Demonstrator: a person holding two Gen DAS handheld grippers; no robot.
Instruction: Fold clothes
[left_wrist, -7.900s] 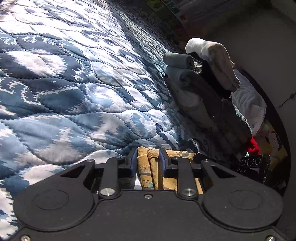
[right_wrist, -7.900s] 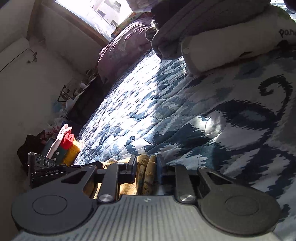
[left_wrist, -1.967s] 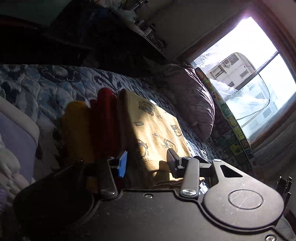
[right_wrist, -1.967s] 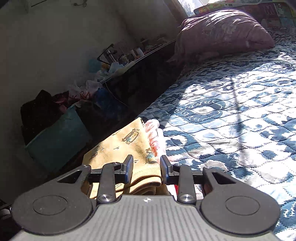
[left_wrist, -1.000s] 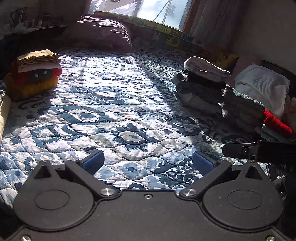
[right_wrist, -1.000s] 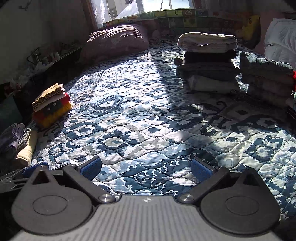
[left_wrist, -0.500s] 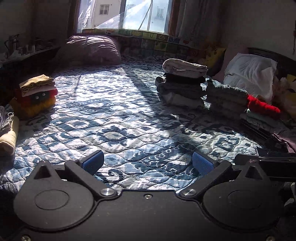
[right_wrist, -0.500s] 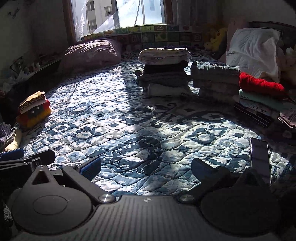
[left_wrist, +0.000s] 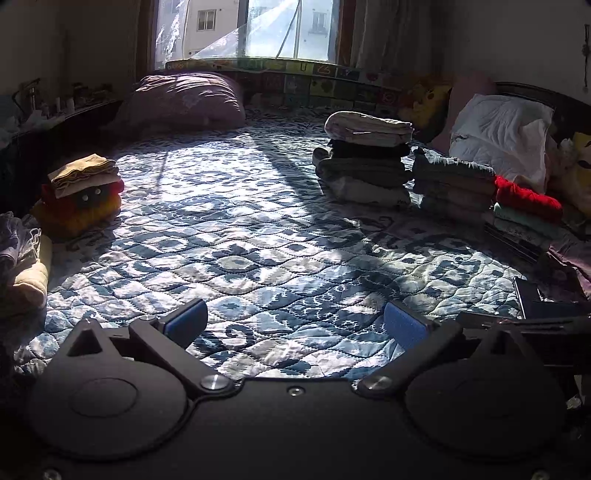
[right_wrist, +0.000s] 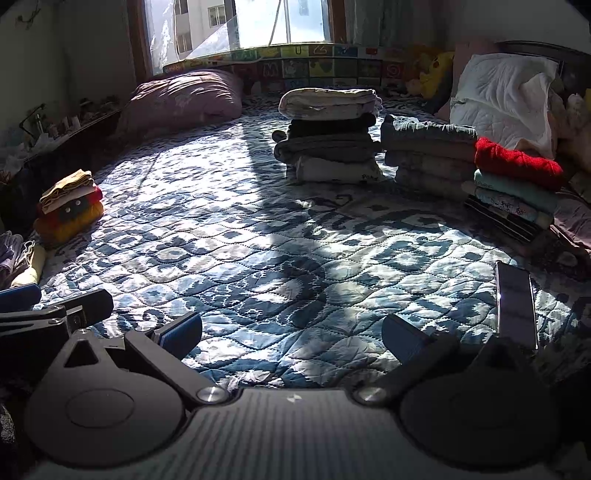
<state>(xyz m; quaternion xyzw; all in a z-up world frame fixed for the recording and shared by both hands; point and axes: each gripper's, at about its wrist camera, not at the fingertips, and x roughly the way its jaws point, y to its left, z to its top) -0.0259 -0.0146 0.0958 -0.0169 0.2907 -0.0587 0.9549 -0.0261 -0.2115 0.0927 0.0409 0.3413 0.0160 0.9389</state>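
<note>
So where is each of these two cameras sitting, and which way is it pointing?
Left wrist view: rides on the left gripper, looks across the quilted bed to the window; its open fingers show, with the other gripper's edge at right.
Right wrist view: rides on the right gripper, facing the same way; open fingers show, the left gripper's tip at left.
Both share the folded stacks, the yellow-topped pile and the purple pillow.

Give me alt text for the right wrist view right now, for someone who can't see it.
The right gripper hangs open and empty over a blue patterned quilt, jaws spread wide. Three stacks of folded clothes stand at the far right, a smaller stack topped by a yellow garment sits at the left, and a phone lies on the quilt near the right jaw.
</note>
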